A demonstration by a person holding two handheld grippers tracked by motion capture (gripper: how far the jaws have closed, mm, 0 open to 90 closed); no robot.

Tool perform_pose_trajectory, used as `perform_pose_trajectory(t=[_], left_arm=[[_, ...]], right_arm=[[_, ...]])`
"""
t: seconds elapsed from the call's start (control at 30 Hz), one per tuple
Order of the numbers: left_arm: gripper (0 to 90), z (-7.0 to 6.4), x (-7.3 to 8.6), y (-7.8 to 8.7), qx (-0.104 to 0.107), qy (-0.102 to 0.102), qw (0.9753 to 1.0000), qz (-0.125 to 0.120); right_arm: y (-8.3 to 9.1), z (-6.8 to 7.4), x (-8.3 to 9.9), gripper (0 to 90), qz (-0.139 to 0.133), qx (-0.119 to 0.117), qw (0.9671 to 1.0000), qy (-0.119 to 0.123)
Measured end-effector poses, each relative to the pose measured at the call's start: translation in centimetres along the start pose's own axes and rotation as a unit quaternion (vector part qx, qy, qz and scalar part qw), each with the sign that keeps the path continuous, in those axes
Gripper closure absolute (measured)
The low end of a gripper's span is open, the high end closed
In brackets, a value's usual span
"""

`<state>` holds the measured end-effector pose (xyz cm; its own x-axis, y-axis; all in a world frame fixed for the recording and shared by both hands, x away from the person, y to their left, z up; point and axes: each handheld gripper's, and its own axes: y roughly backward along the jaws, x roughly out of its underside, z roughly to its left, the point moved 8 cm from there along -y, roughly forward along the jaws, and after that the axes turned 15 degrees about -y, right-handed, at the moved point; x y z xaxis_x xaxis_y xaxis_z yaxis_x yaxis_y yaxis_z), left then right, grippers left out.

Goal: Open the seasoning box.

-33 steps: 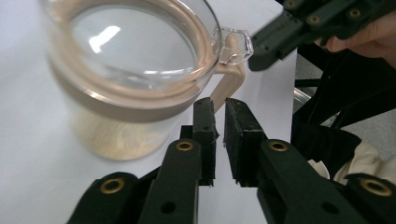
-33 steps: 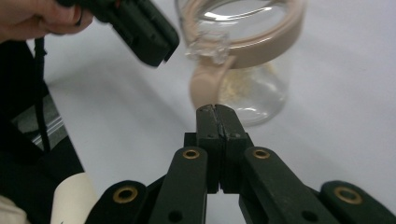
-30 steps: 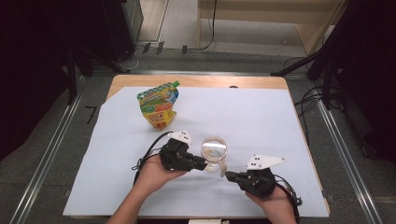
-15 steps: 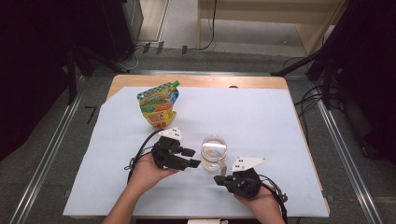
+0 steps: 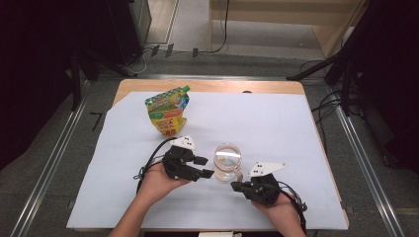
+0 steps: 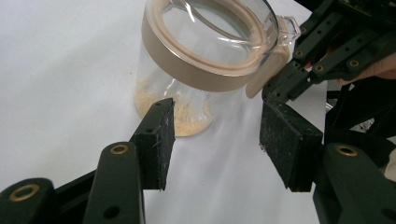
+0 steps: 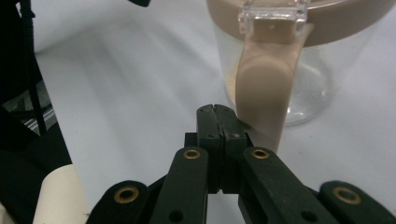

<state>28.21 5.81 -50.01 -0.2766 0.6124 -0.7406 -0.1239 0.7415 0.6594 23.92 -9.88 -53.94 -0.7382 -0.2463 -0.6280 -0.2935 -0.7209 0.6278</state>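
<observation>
Glass jar point(image 6: 205, 60) stands beyond the left gripper's point(image 6: 215, 137) parted fingers; right gripper's point(image 7: 216, 122) fingers pressed together.

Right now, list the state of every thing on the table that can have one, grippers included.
Jar: upright, lid closed, a little yellowish powder at the bottom.
Latch: hanging down the jar's side.
Pouch: standing, cap on.
Left gripper: open, empty, beside the jar.
Right gripper: shut, empty, tips by the latch.
</observation>
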Motion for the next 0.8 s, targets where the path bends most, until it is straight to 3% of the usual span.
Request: perform_pose_trajectory(t=[0.5, 0.8], left_arm=[[45.5, 0.0, -0.3, -0.8, 0.006, -0.009, 0.9999, 0.000], [46.6, -0.2, -0.4, -1.2, 0.015, -0.010, 0.9998, 0.001]], right_arm=[[1.6, -3.8, -1.3, 90.0, -0.028, 0.032, 0.9981, -0.045], [1.8, -5.7, -2.5, 90.0, -0.033, 0.042, 0.9973, -0.050]])
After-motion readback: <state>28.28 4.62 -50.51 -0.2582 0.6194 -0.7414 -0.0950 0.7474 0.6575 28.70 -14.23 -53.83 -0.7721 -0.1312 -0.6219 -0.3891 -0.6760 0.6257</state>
